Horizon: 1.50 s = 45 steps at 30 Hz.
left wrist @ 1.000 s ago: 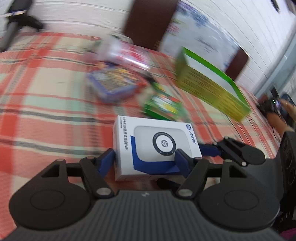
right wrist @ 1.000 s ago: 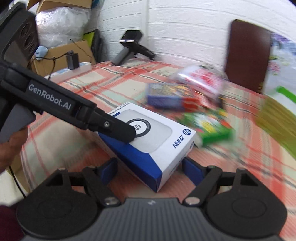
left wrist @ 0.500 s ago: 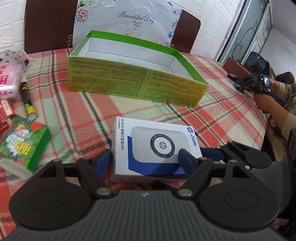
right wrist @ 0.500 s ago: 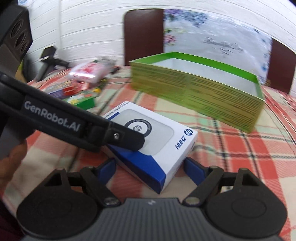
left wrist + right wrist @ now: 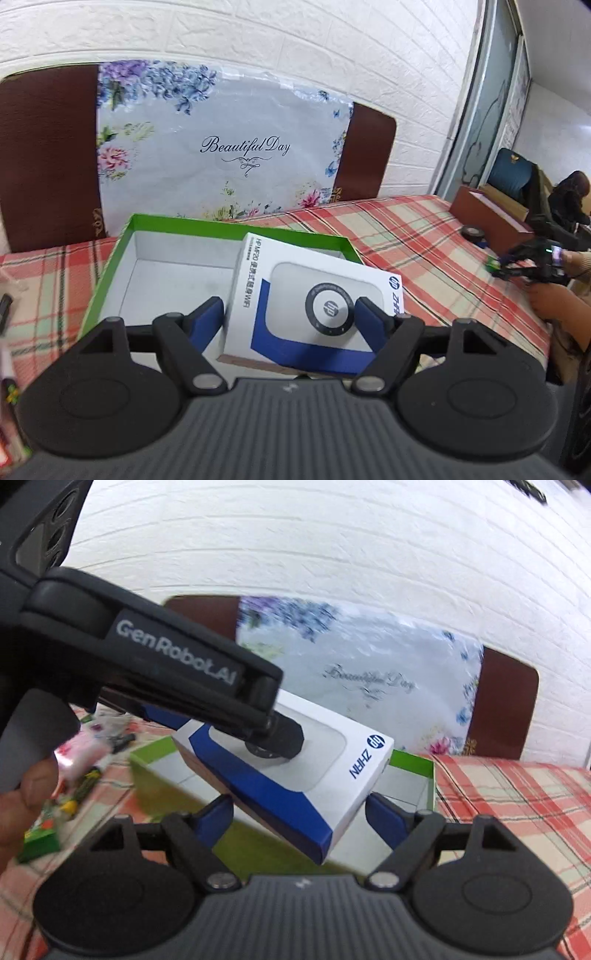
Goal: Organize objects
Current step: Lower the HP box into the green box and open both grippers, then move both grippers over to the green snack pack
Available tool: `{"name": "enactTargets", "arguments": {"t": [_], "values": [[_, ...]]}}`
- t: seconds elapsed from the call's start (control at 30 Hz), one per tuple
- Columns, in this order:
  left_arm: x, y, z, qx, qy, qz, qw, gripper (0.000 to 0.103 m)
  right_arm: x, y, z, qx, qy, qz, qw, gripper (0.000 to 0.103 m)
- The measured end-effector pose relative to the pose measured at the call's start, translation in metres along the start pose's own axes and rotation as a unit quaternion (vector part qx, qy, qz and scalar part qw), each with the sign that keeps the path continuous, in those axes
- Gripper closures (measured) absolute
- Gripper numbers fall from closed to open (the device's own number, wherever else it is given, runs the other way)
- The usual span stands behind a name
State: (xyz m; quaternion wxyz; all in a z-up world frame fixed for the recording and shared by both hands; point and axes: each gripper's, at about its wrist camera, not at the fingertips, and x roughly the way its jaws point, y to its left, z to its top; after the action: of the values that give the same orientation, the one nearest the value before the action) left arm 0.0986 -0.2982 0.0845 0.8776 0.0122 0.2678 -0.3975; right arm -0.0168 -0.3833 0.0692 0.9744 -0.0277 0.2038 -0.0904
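A white and blue HP box (image 5: 314, 299) is held between the blue pads of my left gripper (image 5: 291, 317) and of my right gripper (image 5: 299, 808). Both grippers are shut on it from different sides. The box hangs tilted above the open green tray with a white inside (image 5: 162, 273). In the right wrist view the HP box (image 5: 306, 775) is crossed by the left gripper's black arm (image 5: 177, 664), and the green tray (image 5: 413, 771) lies under it.
A plaid cloth covers the table (image 5: 413, 236). A floral "Beautiful Day" board (image 5: 221, 147) leans on brown chairs behind the tray. Small packets and a marker (image 5: 85, 775) lie left of the tray. Another person with a gripper (image 5: 535, 266) sits at the far right.
Both grippers carried the HP box from the left part of the table rightwards, lifted it, and now hold it above the green tray.
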Motion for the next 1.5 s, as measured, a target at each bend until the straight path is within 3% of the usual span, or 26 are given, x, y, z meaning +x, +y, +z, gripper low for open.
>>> {"name": "enactTargets", "arguments": {"t": [0.17,0.27,0.4,0.7,0.87,0.97,1.03,1.13,1.27,1.5], "values": [[0.031,-0.004,-0.003,0.000,0.021,0.006,0.9998,0.024,0.033,-0.017,-0.006,0.017,0.035,-0.021,0.999,0.021],[0.045,-0.003,-0.008,-0.010,0.044,0.007,0.9990,0.024,0.038,-0.023,-0.009,0.044,0.034,-0.023,0.998,0.011],[0.047,-0.008,-0.018,0.007,0.056,0.019,0.9982,0.024,0.033,-0.020,-0.012,0.054,0.027,-0.034,0.998,0.011],[-0.027,-0.001,-0.035,0.018,0.011,0.037,0.9991,0.023,-0.026,0.009,-0.029,0.080,-0.027,-0.061,0.995,0.010],[-0.071,0.015,-0.068,0.016,0.015,0.048,0.9986,0.023,-0.047,0.033,-0.042,0.075,0.005,-0.031,0.997,0.010],[-0.082,0.026,-0.092,0.007,0.044,0.064,0.9970,0.023,-0.048,0.051,-0.052,0.052,0.044,-0.010,0.998,0.018],[-0.085,0.034,-0.107,0.004,0.061,0.080,0.9949,0.023,-0.046,0.060,-0.057,0.043,0.071,0.001,0.997,0.040],[-0.092,0.045,-0.126,-0.003,0.080,0.101,0.9916,0.023,-0.044,0.068,-0.065,0.046,0.103,0.019,0.993,0.053],[-0.109,0.062,-0.141,-0.028,0.088,0.122,0.9883,0.023,-0.052,0.084,-0.072,0.025,0.105,0.018,0.994,0.055],[-0.150,0.072,-0.177,0.020,0.070,0.164,0.9837,0.019,-0.065,0.122,-0.078,0.005,0.107,0.059,0.993,0.054]]}}
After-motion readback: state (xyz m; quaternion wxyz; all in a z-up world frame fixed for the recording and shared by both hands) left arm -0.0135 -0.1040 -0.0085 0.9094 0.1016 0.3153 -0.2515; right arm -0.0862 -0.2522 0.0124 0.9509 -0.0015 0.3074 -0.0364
